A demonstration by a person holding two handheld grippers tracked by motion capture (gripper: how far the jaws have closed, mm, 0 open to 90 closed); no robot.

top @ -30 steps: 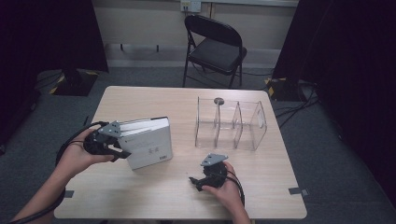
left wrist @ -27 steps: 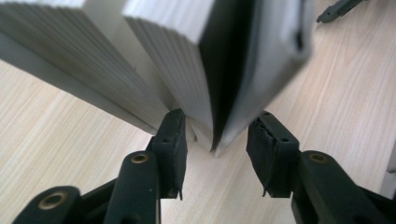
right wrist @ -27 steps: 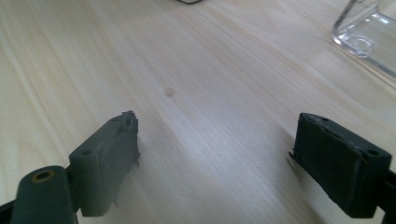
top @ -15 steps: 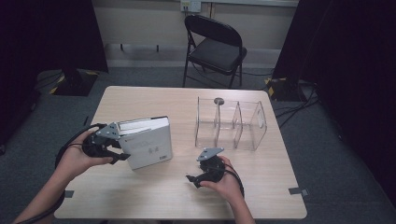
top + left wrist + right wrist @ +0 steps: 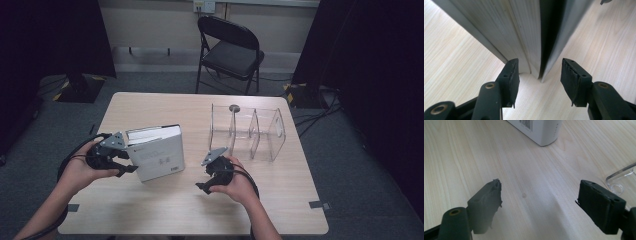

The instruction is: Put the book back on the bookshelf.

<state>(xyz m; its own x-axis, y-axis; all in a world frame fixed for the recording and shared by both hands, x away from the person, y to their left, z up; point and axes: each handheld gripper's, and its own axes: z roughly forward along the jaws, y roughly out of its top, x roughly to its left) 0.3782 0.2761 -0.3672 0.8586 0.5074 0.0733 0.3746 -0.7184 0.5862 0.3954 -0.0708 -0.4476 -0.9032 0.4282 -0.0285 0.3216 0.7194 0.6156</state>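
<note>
The white book [image 5: 155,152] lies on the table [image 5: 165,205] at nine o'clock of the clear rack [image 5: 247,131]. The left gripper [image 5: 539,72], jaws just opening, straddles its corner untouched. The right gripper [image 5: 539,195], at five o'clock of the book, is spread, closing slightly, empty.

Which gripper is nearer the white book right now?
Left. The left gripper is at the white book's near end, jaws open astride its corner. The right gripper hangs apart from it, nearer the clear organizer.
</note>
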